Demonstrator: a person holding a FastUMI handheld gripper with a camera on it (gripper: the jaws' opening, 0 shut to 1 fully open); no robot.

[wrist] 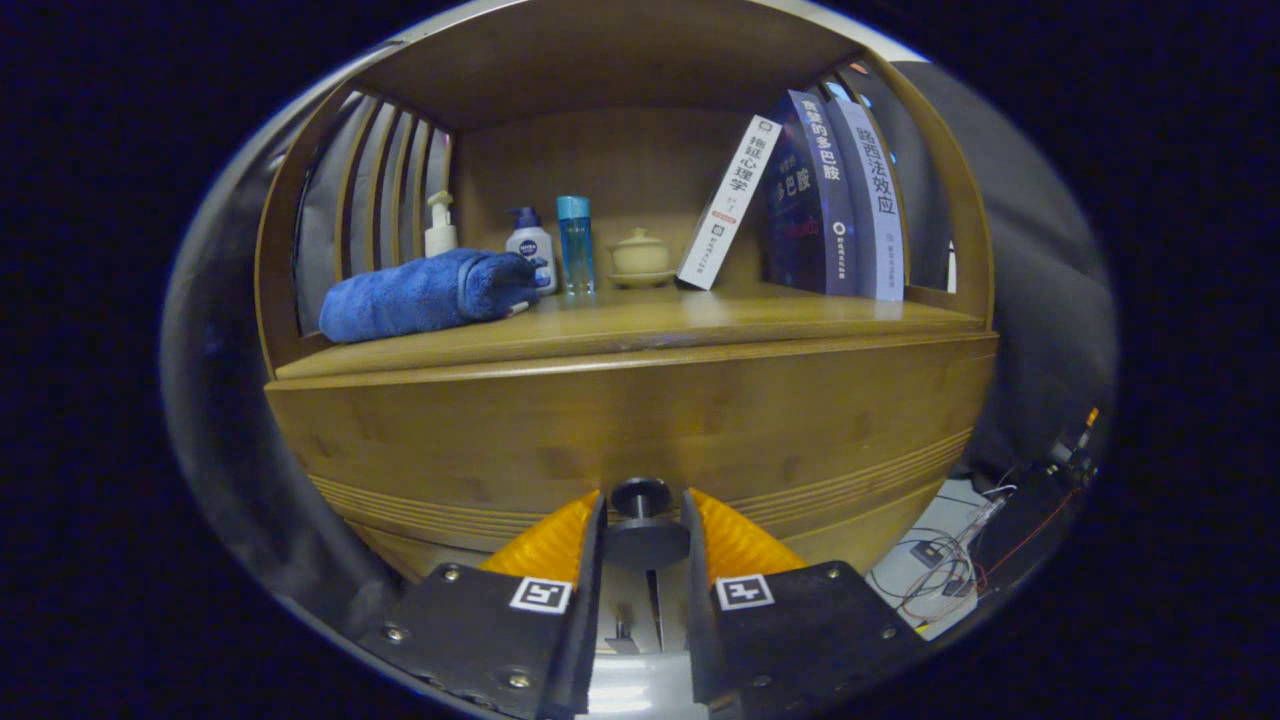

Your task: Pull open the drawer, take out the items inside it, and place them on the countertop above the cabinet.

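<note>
Wooden drawer closed; tongs flank its knob, countertop edge above.

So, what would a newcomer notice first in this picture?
First the gripper, its fingers on either side of the dark drawer knob on the wooden cabinet. Then, on the countertop beyond, a rolled blue towel and leaning books.

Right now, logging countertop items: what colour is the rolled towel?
Blue, in the gripper view: the rolled towel.
</note>
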